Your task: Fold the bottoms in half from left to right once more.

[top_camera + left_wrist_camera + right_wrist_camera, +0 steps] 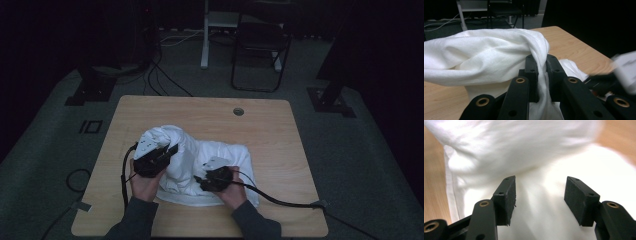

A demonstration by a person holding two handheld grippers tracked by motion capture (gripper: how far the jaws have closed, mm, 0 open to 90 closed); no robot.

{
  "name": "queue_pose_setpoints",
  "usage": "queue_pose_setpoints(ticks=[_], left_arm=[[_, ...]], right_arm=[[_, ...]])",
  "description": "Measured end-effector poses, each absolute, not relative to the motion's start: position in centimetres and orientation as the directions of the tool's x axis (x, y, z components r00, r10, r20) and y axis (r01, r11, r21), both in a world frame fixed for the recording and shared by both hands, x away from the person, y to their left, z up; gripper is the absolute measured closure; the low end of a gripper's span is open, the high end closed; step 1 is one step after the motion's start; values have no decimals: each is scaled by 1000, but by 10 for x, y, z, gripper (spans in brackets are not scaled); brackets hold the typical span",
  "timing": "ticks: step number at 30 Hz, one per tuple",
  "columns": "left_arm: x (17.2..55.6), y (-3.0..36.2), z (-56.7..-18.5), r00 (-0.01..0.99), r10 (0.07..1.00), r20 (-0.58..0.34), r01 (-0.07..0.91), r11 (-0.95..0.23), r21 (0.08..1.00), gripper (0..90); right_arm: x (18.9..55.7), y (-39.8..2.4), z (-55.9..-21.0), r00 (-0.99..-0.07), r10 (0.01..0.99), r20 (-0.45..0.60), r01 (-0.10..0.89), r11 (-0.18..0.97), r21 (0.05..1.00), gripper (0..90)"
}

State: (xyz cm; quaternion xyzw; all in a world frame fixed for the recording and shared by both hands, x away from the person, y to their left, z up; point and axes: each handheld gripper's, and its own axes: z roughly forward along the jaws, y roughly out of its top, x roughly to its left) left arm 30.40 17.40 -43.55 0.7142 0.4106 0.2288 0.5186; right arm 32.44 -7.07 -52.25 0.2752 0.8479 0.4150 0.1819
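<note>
White cloth (200,160) lies bunched on the wooden surface (280,130), toward the person's edge of it — that heap is the landmark for all else. At the cloth's left side the left tongs (156,159) are clamped on a gathered fold, holding it raised above the rest; in the left gripper view the fabric (486,57) is pinched between the two pads and drapes away leftward. At the cloth's near-right part the right tongs (216,178) stand apart over flat fabric (539,202) — nothing between the pads.
</note>
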Motion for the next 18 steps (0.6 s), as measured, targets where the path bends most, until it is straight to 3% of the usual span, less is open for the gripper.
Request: queue_pose_setpoints(ticks=[3,7,14,18], left_arm=[[304,172,-436,563,821,-99,348,-126,929,819],[305,162,-435,582,807,-95,343,-138,929,819],[306,141,-430,619,782,-75,330,-172,928,819],[308,131,-429,627,777,-59,326,-193,925,819]], right_arm=[[326,-104,-523,-707,695,-132,356,510,783,400],[337,-128,-546,-654,751,-85,469,492,733,391],[349,-107,-555,-666,742,-79,474,502,723,474],[354,-87,-560,-691,723,-6,473,459,752,484]])
